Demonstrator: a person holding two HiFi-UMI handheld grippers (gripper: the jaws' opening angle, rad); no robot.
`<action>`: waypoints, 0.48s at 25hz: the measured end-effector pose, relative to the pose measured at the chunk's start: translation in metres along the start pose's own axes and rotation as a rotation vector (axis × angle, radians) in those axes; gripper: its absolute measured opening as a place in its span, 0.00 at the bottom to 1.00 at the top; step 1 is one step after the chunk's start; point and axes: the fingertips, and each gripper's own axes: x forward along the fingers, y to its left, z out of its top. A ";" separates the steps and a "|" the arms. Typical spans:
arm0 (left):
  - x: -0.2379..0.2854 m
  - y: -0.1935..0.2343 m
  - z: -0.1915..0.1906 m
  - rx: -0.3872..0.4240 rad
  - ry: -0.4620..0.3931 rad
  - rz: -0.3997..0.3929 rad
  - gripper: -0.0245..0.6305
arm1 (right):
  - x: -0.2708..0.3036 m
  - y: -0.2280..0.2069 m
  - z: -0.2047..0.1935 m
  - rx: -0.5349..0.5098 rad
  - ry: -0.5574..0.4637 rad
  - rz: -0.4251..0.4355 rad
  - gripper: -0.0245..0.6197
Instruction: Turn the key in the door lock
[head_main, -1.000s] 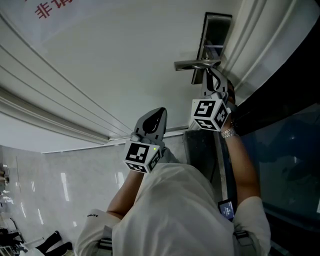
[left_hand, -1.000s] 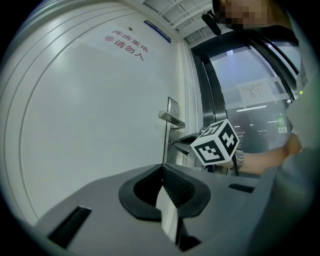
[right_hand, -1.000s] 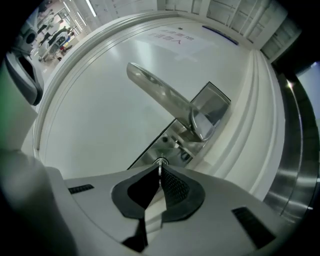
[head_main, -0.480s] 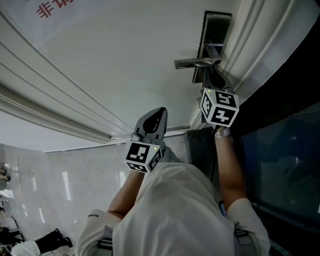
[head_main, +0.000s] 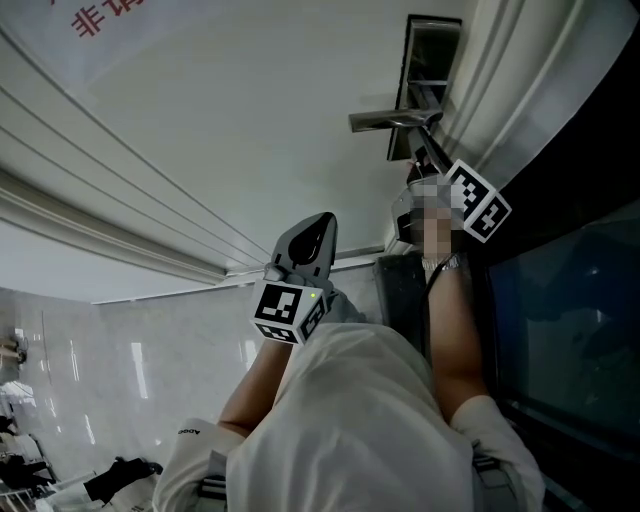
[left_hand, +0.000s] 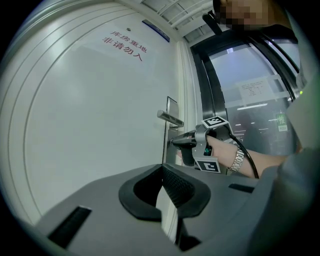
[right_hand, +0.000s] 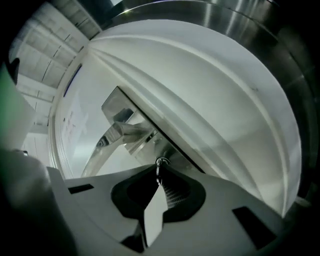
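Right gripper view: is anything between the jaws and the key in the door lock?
Nothing visible does. The right gripper is shut on the small metal key, which sits at the steel lock plate below the silver lever handle.

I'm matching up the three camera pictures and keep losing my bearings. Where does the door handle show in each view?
Head view: the door handle is at upper right, its lever pointing left.
Left gripper view: near the centre, slightly above the middle.
Right gripper view: left of centre, tilted.
Shared landmark: the metal lock plate behind the handle.
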 end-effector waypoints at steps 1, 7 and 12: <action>0.000 0.000 -0.001 0.000 0.002 0.001 0.05 | 0.000 0.000 0.000 0.039 -0.007 0.012 0.05; -0.002 0.000 -0.006 -0.006 0.015 0.003 0.05 | 0.001 -0.001 0.001 0.173 -0.025 0.053 0.06; -0.001 0.001 -0.009 -0.006 0.020 0.007 0.05 | 0.001 -0.002 0.000 0.426 -0.026 0.118 0.06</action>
